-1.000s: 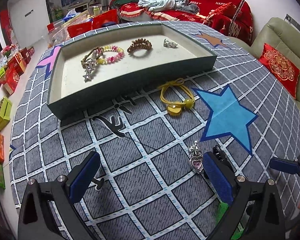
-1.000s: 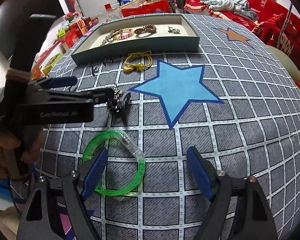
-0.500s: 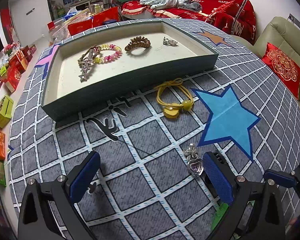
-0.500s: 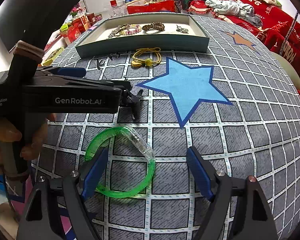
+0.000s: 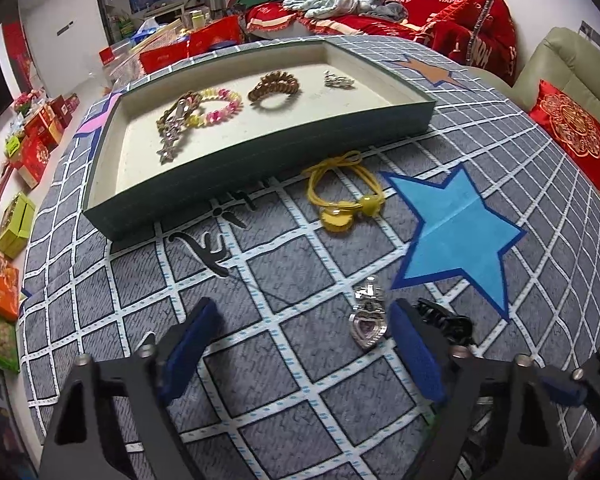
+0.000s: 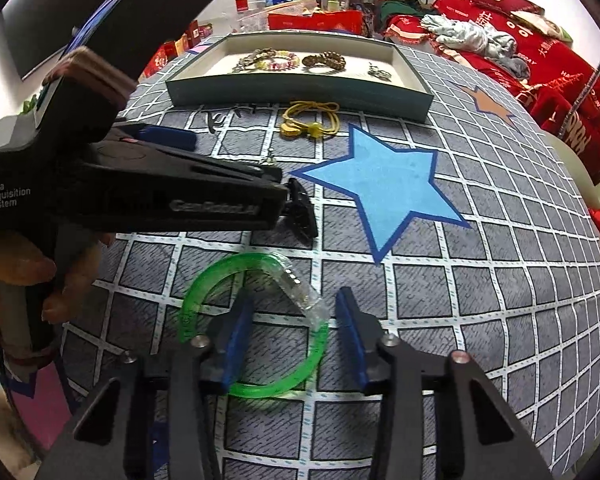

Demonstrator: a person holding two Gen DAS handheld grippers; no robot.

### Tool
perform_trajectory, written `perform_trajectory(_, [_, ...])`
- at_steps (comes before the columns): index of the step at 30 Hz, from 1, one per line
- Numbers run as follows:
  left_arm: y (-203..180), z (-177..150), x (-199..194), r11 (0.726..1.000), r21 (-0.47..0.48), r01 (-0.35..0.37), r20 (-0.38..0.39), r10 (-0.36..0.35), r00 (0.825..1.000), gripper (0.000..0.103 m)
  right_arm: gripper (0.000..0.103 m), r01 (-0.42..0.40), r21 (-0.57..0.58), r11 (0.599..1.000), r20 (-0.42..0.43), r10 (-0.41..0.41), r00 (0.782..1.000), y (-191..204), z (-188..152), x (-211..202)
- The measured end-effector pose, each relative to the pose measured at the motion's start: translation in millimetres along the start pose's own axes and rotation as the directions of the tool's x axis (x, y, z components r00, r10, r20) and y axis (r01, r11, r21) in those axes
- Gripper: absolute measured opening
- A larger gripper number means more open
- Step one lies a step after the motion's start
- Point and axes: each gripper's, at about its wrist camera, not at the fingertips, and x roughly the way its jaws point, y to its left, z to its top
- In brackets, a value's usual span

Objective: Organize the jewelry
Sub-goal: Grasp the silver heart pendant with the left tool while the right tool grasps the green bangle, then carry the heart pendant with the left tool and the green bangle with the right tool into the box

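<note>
A green tray (image 5: 260, 160) with a cream floor holds a star chain, a pink-yellow bead bracelet (image 5: 220, 108), a brown hair tie (image 5: 274, 88) and a small silver piece (image 5: 338, 80). On the cloth lie a yellow hair tie (image 5: 340, 200), a silver heart pendant (image 5: 367, 322) and a black clip (image 5: 444, 320). My left gripper (image 5: 300, 344) is open, the pendant just inside its right finger. My right gripper (image 6: 296, 336) is partly closed but still open around the clear clasp side of a green bangle (image 6: 256, 320), not touching it.
The table wears a grey grid cloth with a blue star (image 5: 456, 232). The left gripper's body (image 6: 140, 192) fills the left of the right wrist view. A beige sofa with a red cushion (image 5: 572, 124) stands right. Boxes (image 5: 16, 220) lie on the floor left.
My right gripper's fingers have narrowed and moved forward over the green bangle's clasp. My left gripper has edged toward the tray, the pendant staying by its right finger.
</note>
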Motion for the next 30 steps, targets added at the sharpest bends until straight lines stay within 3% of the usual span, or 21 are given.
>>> perform_trajectory(4, [-8, -1, -6, 0.999, 0.027, 0.018, 0.011, -0.019, 1.0, 0.073, 0.027, 0.0, 0.007, 1.0, 0.002, 0.0, 1.0, 0, -1, -1])
perform_trajectory(6, [-12, -1, -8, 0.999, 0.041, 0.024, 0.02, -0.025, 0.999, 0.05, 0.02, -0.004, 0.017, 1.0, 0.003, 0.004, 1.0, -2, -1, -1])
perform_trajectory(8, [-14, -1, -9, 0.998, 0.048, 0.036, 0.023, -0.037, 0.999, 0.035, 0.015, -0.01, 0.027, 1.0, 0.006, 0.009, 1.0, -5, -2, -2])
perform_trajectory(12, [-9, -2, -12, 0.997, 0.019, 0.08, 0.035, -0.081, 0.996, 0.035, 0.012, -0.042, 0.068, 0.997, 0.005, 0.042, 0.999, -13, -2, -3])
perform_trajectory(30, [22, 5, -39, 0.993, -0.061, 0.099, 0.109, -0.092, 0.99, 0.035, 0.012, -0.078, 0.16, 0.984, 0.07, 0.068, 0.995, -50, 25, -24])
